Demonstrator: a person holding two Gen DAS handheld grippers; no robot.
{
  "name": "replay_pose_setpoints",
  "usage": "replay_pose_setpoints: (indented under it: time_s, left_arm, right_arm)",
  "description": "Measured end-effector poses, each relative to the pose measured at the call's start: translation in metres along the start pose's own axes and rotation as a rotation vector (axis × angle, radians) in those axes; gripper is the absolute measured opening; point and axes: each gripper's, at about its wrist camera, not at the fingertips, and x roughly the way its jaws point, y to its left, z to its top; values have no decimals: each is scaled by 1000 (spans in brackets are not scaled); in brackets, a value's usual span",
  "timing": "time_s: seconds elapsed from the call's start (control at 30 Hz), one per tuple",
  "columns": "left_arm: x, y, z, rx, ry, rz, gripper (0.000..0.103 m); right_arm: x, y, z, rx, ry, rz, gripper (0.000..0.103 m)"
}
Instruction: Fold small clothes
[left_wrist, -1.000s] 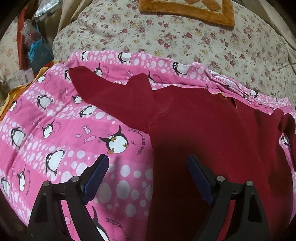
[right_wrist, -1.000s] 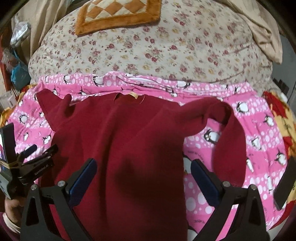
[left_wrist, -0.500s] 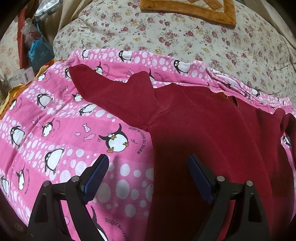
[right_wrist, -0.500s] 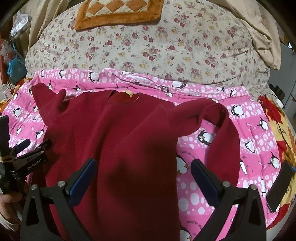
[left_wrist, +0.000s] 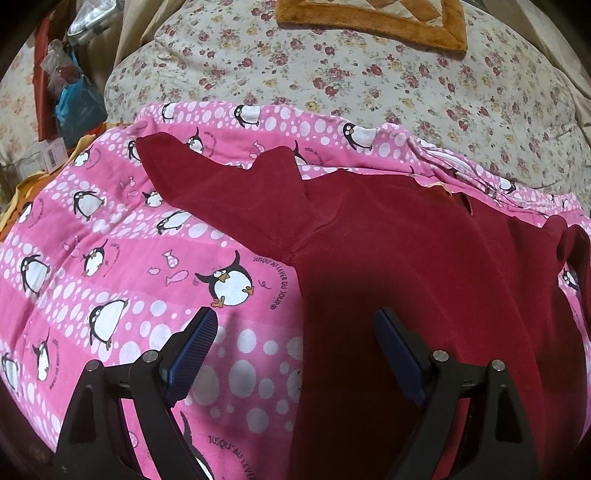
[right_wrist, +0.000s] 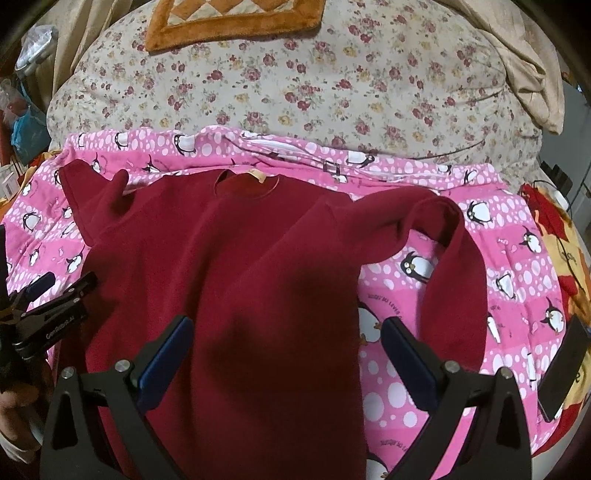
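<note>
Both grippers eased back slightly; sweater (right_wrist: 258, 280) unmoved, flat on penguin blanket (left_wrist: 122, 280), collar at 12. Left gripper (left_wrist: 295, 354) and right gripper (right_wrist: 288, 354) wide, empty. Left sleeve (left_wrist: 221, 192) at 11, nearest left gripper.

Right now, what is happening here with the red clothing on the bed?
A person holds two grippers above a dark red sweater spread face-up on a pink penguin blanket. The left gripper and right gripper are both open and hold nothing. One sleeve bends downward; the other sleeve lies stretched out. No fold has been made.
</note>
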Motion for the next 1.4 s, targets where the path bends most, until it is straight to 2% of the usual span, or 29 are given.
replay_pose_setpoints:
  time_s: [1.4]
  left_arm:
    - [8, 4, 3, -15, 18, 7, 70]
  right_arm:
    - [41, 9, -3, 52, 74, 55, 103]
